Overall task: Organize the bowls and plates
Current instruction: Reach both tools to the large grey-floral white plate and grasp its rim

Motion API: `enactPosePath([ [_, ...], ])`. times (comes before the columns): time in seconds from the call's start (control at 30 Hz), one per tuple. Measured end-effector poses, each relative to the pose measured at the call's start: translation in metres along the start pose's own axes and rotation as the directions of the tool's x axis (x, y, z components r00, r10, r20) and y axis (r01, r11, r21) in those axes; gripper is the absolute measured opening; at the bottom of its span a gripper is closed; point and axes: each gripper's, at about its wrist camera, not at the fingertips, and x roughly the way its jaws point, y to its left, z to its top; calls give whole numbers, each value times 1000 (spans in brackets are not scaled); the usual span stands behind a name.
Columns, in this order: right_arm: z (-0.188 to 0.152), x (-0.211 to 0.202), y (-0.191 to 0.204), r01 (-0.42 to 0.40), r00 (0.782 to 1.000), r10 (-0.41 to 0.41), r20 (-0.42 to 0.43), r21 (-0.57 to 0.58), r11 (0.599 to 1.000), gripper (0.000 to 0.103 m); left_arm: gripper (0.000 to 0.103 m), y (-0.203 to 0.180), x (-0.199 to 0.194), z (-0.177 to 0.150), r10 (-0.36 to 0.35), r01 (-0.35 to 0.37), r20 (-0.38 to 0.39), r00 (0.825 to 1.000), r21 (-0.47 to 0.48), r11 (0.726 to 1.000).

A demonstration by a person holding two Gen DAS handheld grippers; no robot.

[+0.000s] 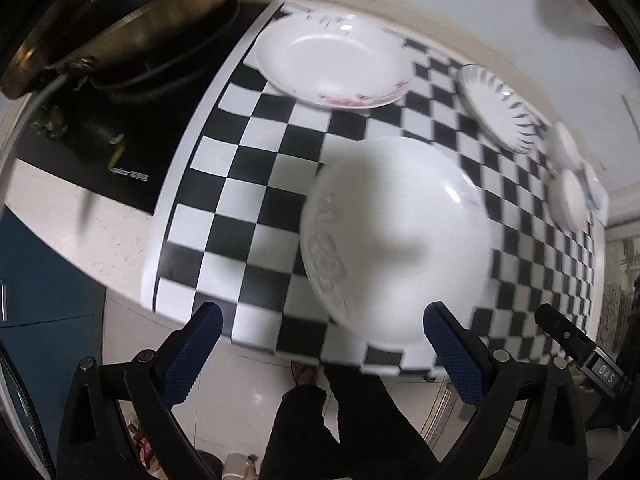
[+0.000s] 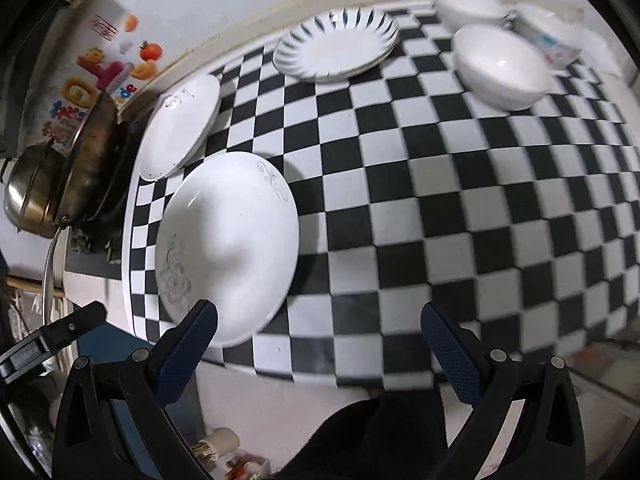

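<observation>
White plate [image 2: 228, 244] with grey scrollwork lies empty on the checkered mat [image 2: 440, 184], near its front edge at 9 o'clock. At 10 o'clock sits a plate stack [image 2: 180, 132]; at 12, a ribbed plate [image 2: 336, 44]; at 1 o'clock, three empty bowls [image 2: 500, 64]. Left gripper [image 1: 322, 330] and right gripper [image 2: 318, 330] hover with jaws wide apart, holding nothing.

We're in a home kitchen: black cooktop [image 1: 100, 128] w/ a worn wok [image 2: 96, 148] and steel pot [image 2: 30, 196] beside a checkered mat [image 2: 440, 184]. Plates & bowls sit on it; kid-style fruit stickers [image 2: 108, 68] on the wall.
</observation>
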Motion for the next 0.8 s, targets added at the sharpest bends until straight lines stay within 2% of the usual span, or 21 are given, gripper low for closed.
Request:
enactPosePath([
  [0.2, 42, 49, -1, -36, 995, 37, -96, 9, 999, 100, 102, 7, 49, 36, -8, 8, -84, 996, -6, 1000],
  [0.27, 53, 64, -1, -51, 989, 52, -137, 9, 999, 92, 96, 10, 60, 45, -13, 12, -100, 995, -13, 1000],
  [0.33, 61, 80, 2, -90, 979, 89, -182, 1, 996, 80, 79, 13, 69, 53, -12, 10, -119, 993, -19, 1000],
  [0.43, 69, 98, 8, -112, 968, 106, -228, -16, 994, 75, 60, 14, 81, 58, -22, 18, -153, 988, -30, 999],
  [0.57, 75, 117, 18, -138, 950, 122, -287, -35, 990, 63, 47, 11, 88, 61, -32, 29, -171, 985, -19, 999],
  [0.63, 77, 123, 21, -145, 944, 127, -306, -39, 989, 44, 36, 6, 92, 63, -44, 42, -180, 983, -15, 999],
  [0.67, 78, 126, 22, -152, 940, 133, -315, -39, 988, 37, 36, 5, 92, 63, -40, 38, -179, 983, -13, 999],
  [0.7, 79, 129, 24, -153, 938, 132, -320, -41, 987, 23, 36, 4, 91, 64, -32, 31, -174, 984, -11, 999],
  [0.73, 80, 130, 25, -143, 941, 120, -317, -50, 989, 19, 36, 3, 90, 63, -26, 25, -167, 986, -5, 1000],
  [0.8, 78, 128, 26, -135, 946, 107, -305, -71, 988, 18, 36, 0, 89, 62, -22, 22, -162, 987, -4, 1000],
])
